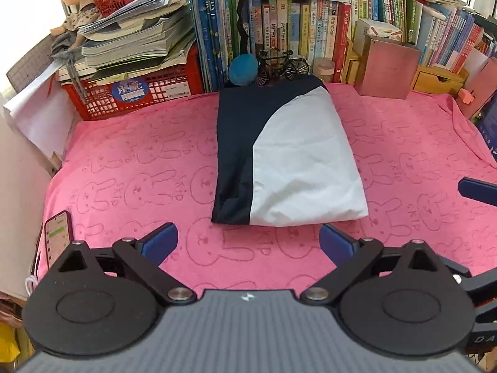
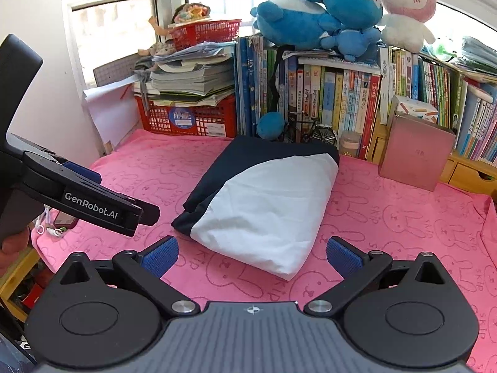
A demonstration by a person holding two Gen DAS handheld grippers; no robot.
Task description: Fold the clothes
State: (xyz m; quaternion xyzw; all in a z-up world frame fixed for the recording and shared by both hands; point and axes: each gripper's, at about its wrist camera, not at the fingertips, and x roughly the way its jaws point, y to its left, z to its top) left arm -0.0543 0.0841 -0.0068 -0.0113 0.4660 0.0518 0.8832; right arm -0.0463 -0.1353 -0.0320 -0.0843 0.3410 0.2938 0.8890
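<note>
A folded navy and white garment lies in a neat rectangle on the pink bunny-print cloth, its far end near the books. My left gripper hovers just short of the garment's near edge, open, with nothing between its blue pads. In the right wrist view the garment lies ahead and slightly left, and my right gripper is open just before its white corner, holding nothing. The left gripper's body shows at the left of that view. One right fingertip pokes in at the left view's right edge.
A phone lies at the cloth's left edge. Along the back stand a red crate stacked with papers, a row of books, a toy bicycle, a pink box and plush toys.
</note>
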